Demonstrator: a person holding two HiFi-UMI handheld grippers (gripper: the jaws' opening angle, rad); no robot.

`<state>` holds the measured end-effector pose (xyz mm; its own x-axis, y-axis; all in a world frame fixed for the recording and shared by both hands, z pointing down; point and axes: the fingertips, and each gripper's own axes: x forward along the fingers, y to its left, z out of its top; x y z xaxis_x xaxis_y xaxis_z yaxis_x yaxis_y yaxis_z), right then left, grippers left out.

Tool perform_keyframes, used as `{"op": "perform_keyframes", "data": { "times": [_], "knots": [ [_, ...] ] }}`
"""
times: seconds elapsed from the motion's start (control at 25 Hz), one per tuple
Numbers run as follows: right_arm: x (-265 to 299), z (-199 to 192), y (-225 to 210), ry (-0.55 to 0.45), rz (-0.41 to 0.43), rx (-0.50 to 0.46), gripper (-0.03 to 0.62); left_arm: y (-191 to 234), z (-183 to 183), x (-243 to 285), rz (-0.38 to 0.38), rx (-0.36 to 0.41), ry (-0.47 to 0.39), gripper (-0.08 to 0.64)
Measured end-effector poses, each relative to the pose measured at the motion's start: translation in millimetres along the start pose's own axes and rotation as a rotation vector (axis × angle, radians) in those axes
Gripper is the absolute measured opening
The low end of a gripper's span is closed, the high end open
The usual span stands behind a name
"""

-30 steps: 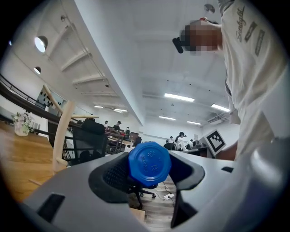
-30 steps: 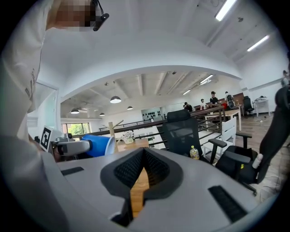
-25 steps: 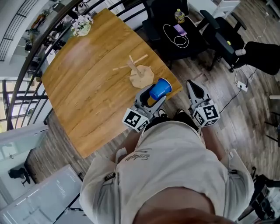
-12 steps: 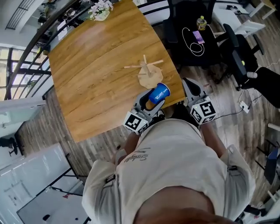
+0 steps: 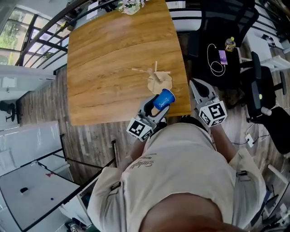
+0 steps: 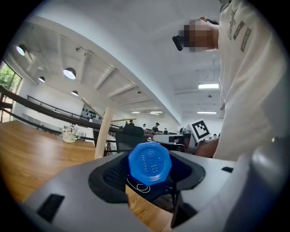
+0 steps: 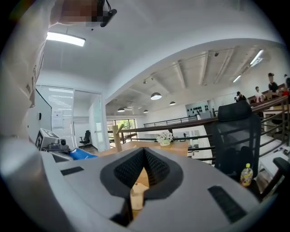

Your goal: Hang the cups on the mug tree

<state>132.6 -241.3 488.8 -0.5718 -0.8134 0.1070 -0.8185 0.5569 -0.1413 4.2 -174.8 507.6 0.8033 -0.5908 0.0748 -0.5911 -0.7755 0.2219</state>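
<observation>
A wooden mug tree [image 5: 158,79] stands near the table's front right corner; its post [image 6: 103,132] also shows in the left gripper view and, further off, in the right gripper view [image 7: 118,136]. My left gripper [image 5: 156,105] is shut on a blue cup [image 5: 164,98] just in front of the tree's base. The cup's bottom [image 6: 149,163] faces the left gripper camera, clamped between the dark pads. My right gripper [image 5: 196,85] hangs off the table's right edge, jaws shut with nothing in them [image 7: 145,156]. From there the blue cup [image 7: 81,154] shows at the left.
The wooden table [image 5: 113,59] carries a small flower pot [image 5: 129,5] at its far edge. A black desk [image 5: 222,41] with a bottle [image 5: 230,44] and cable, and office chairs [image 5: 260,90], stand to the right. Wood floor lies under the near table edge.
The head view has swung round, so the table now looks turned and further left. The left gripper still holds the blue cup close to the tree's base; the right gripper stays beside it.
</observation>
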Motion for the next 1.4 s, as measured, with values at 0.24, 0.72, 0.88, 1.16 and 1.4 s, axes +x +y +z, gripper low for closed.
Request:
{"op": "perform_keyframes", "data": {
  "times": [0.24, 0.72, 0.88, 1.16, 1.4],
  "knots": [
    [6.9, 0.3, -4.5, 0.004, 0.117, -0.01, -0.006, -0.5, 9.1, -0.8, 0.128, 0.032, -0.037, 0.261],
    [16.4, -1.2, 1.1, 0.0, 0.223, -0.002, -0.006, 23.9, 30.2, -43.4, 0.512, 0.097, -0.04, 0.261],
    [23.2, -0.1, 0.6, -0.002, 0.199, 0.009, -0.006, 34.5, 34.3, -48.0, 0.53, 0.078, -0.05, 0.261],
    [34.1, 1.4, 7.7, 0.021, 0.166, -0.008, -0.006, 50.2, 33.6, -39.0, 0.475, 0.075, 0.008, 0.261],
    [31.0, -3.4, 12.6, 0.039, 0.138, -0.024, -0.006, 57.6, 23.5, -30.6, 0.448, 0.081, 0.054, 0.261]
  ]
}}
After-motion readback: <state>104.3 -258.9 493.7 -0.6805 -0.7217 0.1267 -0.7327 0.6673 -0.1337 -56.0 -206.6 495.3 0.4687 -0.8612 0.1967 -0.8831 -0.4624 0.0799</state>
